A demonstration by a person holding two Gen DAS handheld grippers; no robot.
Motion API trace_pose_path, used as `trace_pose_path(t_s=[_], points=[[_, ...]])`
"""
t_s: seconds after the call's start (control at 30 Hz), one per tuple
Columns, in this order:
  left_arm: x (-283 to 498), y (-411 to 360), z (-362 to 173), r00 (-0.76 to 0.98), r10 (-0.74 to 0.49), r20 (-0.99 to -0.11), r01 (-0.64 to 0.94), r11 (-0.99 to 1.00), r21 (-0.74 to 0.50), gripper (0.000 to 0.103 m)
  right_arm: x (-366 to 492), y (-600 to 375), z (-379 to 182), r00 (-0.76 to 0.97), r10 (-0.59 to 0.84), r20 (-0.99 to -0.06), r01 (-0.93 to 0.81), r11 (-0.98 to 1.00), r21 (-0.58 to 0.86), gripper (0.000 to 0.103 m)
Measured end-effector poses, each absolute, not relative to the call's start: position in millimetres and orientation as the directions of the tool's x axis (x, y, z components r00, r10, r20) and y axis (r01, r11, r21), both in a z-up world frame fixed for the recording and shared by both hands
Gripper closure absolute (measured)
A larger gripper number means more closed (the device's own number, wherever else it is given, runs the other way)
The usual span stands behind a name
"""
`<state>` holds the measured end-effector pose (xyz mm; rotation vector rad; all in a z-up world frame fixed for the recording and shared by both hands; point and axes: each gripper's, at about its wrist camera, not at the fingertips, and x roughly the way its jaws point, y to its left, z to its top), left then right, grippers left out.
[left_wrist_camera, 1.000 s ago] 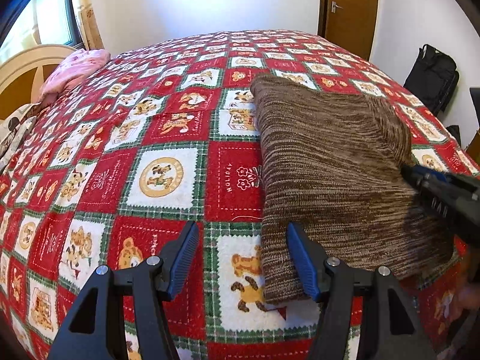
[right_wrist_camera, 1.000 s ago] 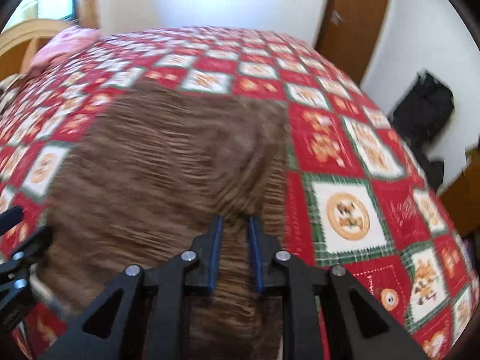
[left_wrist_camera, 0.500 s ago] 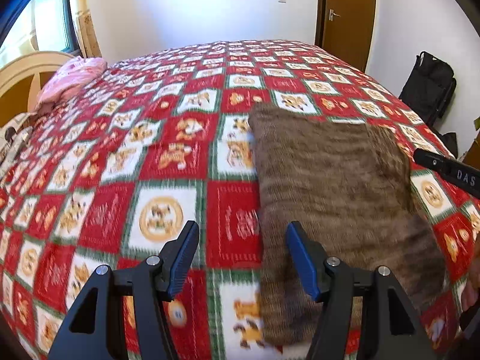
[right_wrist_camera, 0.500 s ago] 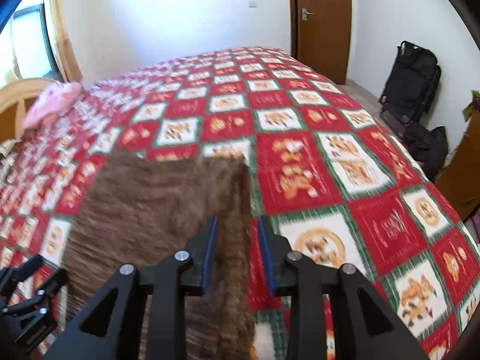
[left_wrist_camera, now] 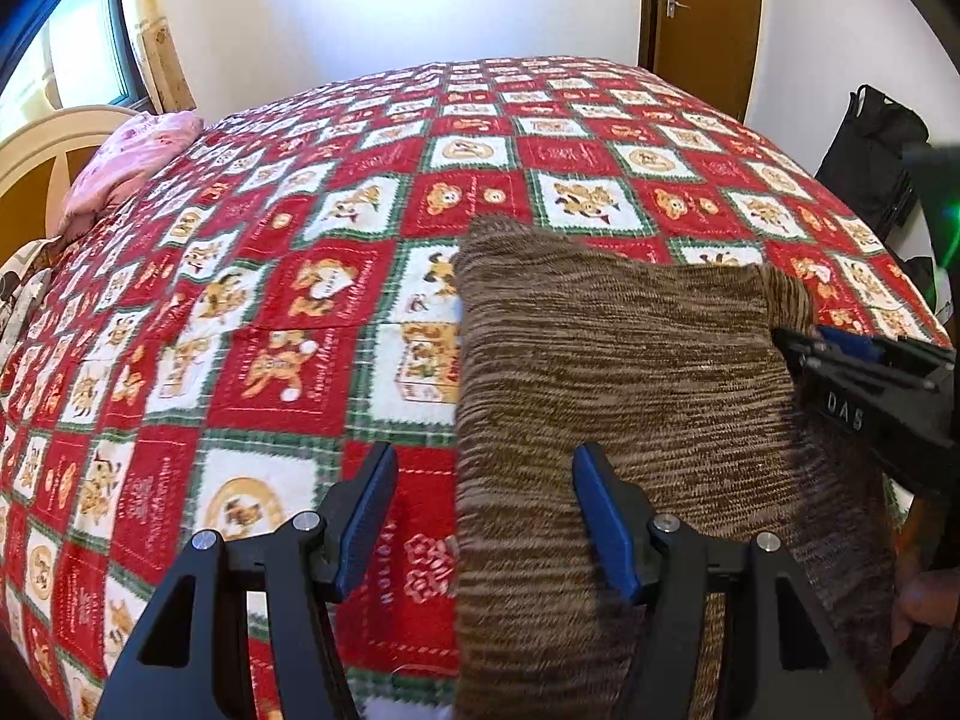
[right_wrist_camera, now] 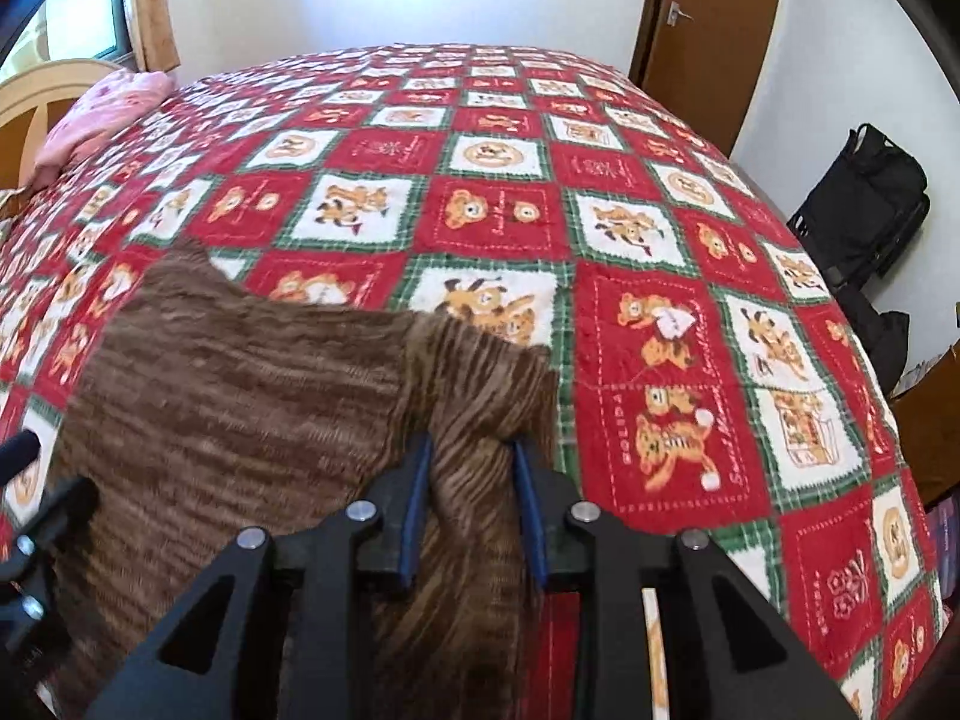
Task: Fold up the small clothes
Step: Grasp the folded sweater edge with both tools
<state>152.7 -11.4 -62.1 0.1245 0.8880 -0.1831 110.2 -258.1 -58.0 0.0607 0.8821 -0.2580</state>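
A brown striped knit sweater (left_wrist_camera: 630, 396) lies partly folded on the red patchwork bedspread (left_wrist_camera: 312, 312). My left gripper (left_wrist_camera: 483, 510) is open, its jaws straddling the sweater's left edge near the front. My right gripper (right_wrist_camera: 471, 495) is shut on a bunched fold of the sweater (right_wrist_camera: 474, 420) at its right side and lifts it a little. The right gripper also shows at the right edge of the left wrist view (left_wrist_camera: 864, 396). The left gripper shows at the left edge of the right wrist view (right_wrist_camera: 30, 516).
A pink cloth (left_wrist_camera: 126, 162) lies at the far left by a wooden headboard (left_wrist_camera: 36, 150). A black bag (right_wrist_camera: 864, 204) stands on the floor right of the bed. A brown door (right_wrist_camera: 708, 30) is behind.
Both grippers have drawn back toward the near end of the bed. The right gripper now holds a bunched fold of the sweater's right side, raised off the spread.
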Motion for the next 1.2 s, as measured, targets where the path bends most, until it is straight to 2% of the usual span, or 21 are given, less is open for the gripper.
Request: trace_pose_path(t_s=[0.13, 0.33, 0.4, 0.53, 0.67, 0.7, 0.8, 0.87, 0.97, 1.07, 1.2], points=[[156, -17, -66, 0.621, -0.104, -0.777, 0.212, 0.976, 0.039, 0.041, 121, -262, -57, 0.62, -0.193, -0.76, 0.247, 0.968, -0.044, 0.071], [161, -15, -70, 0.615, -0.111, -0.781, 0.212, 0.977, 0.028, 0.032, 134, -269, -57, 0.629, -0.167, -0.759, 0.237, 0.971, -0.017, 0.071], [162, -10, -71, 0.609, -0.126, -0.783, 0.206, 0.978, 0.003, 0.029, 135, -274, -56, 0.635, -0.148, -0.758, 0.238, 0.971, 0.009, 0.066], [167, 2, -69, 0.566, -0.183, -0.804, 0.233, 0.971, -0.057, 0.029, 112, -294, -47, 0.689, -0.075, -0.721, 0.262, 0.953, 0.152, 0.058], [174, 24, -54, 0.56, -0.256, -0.788, 0.236, 0.961, -0.144, 0.029, 68, -312, -29, 0.758, -0.04, -0.651, 0.285, 0.918, 0.275, 0.036], [176, 31, -50, 0.57, -0.27, -0.776, 0.217, 0.96, -0.174, 0.029, 60, -316, -28, 0.766, -0.031, -0.642, 0.291, 0.907, 0.303, 0.033], [181, 46, -49, 0.574, -0.317, -0.755, 0.163, 0.948, -0.274, 0.029, 44, -323, -34, 0.767, 0.052, -0.64, 0.282, 0.868, 0.408, 0.033], [186, 43, -58, 0.527, -0.352, -0.773, 0.156, 0.935, -0.319, 0.029, 41, -320, -43, 0.761, 0.099, -0.642, 0.275, 0.846, 0.456, 0.033], [186, 26, -77, 0.473, -0.34, -0.813, 0.17, 0.941, -0.294, 0.029, 46, -311, -53, 0.741, 0.1, -0.664, 0.273, 0.859, 0.433, 0.033], [181, 16, -77, 0.501, -0.329, -0.801, 0.195, 0.944, -0.266, 0.029, 49, -307, -60, 0.732, 0.099, -0.674, 0.268, 0.868, 0.419, 0.032], [182, 9, -79, 0.509, -0.321, -0.799, 0.215, 0.946, -0.243, 0.029, 46, -313, -67, 0.735, 0.094, -0.672, 0.277, 0.863, 0.423, 0.024]])
